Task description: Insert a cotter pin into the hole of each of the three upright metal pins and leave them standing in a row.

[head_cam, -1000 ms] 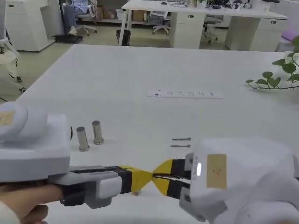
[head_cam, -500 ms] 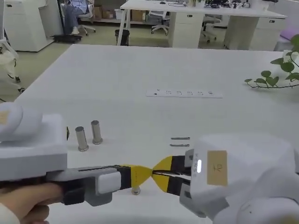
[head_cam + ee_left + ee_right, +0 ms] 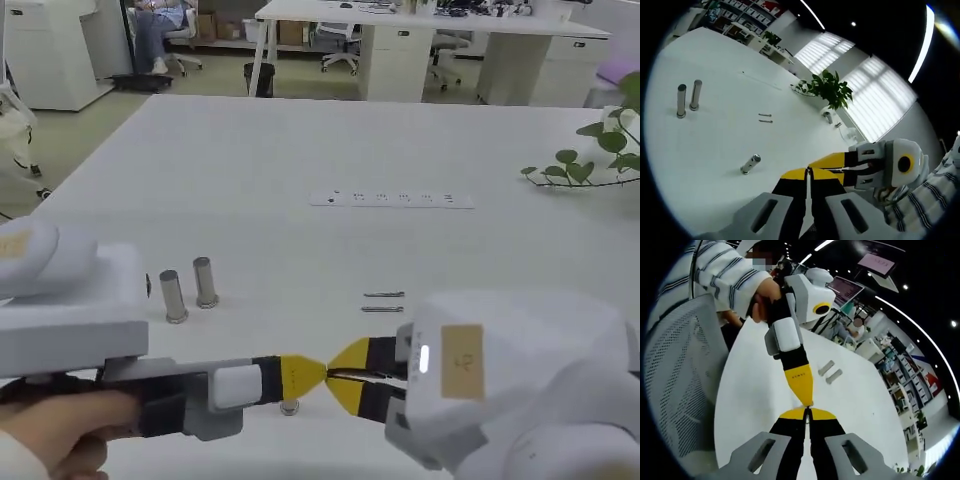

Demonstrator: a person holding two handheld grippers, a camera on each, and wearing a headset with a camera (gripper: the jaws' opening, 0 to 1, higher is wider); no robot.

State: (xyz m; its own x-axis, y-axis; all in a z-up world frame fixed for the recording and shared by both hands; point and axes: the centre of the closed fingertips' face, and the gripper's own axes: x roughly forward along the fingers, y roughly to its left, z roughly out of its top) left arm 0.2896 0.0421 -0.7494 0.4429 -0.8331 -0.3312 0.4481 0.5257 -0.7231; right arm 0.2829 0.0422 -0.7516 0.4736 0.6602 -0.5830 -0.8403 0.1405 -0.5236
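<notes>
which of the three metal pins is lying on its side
The lone metal pin in the left gripper view's foreground lies flat on the table; the other two pins stand upright side by side farther off.

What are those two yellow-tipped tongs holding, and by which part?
Cannot tell: the left gripper and the right gripper meet tip to tip, jaws shut; anything pinched there is too small to see.
</notes>
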